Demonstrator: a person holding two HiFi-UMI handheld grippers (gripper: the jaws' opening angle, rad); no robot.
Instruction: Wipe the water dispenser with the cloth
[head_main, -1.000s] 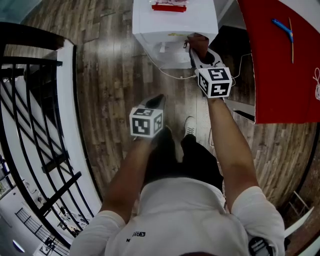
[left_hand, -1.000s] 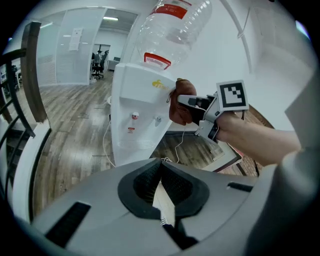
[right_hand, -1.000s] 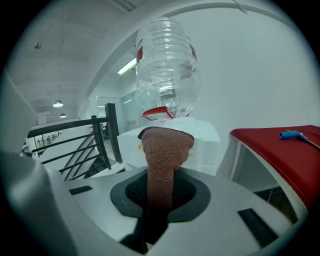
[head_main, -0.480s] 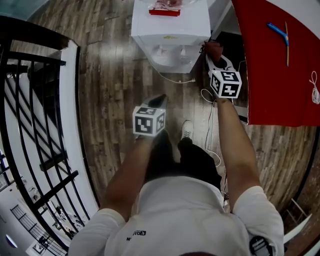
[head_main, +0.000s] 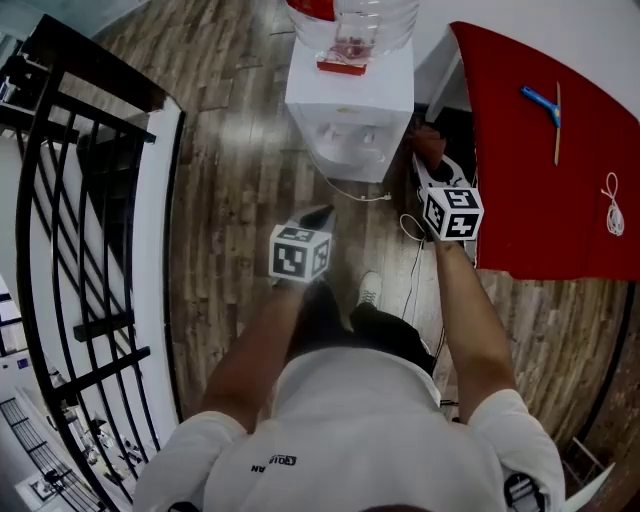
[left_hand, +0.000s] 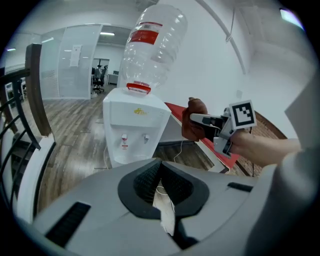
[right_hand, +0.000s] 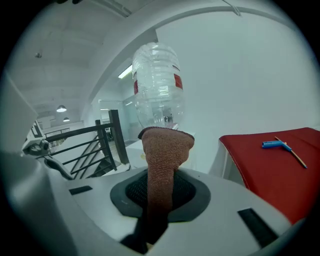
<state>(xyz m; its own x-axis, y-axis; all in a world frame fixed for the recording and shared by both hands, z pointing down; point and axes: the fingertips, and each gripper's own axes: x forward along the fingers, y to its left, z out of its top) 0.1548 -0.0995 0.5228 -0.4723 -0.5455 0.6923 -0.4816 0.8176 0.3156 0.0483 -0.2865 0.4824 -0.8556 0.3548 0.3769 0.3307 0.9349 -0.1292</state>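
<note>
Wood floor (head_main: 230, 150); right gripper (right_hand: 159, 192) jaws clamp cloth (right_hand: 165, 145), sticking straight forward; left gripper (left_hand: 160, 172) jaws closed.

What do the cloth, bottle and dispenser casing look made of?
The cloth looks like brownish knitted fabric, matte, with a fine looped texture. The bottle is see-through with ribbed walls, probably clear plastic. The casing is white and smooth with slight sheen, likely moulded plastic.
</note>
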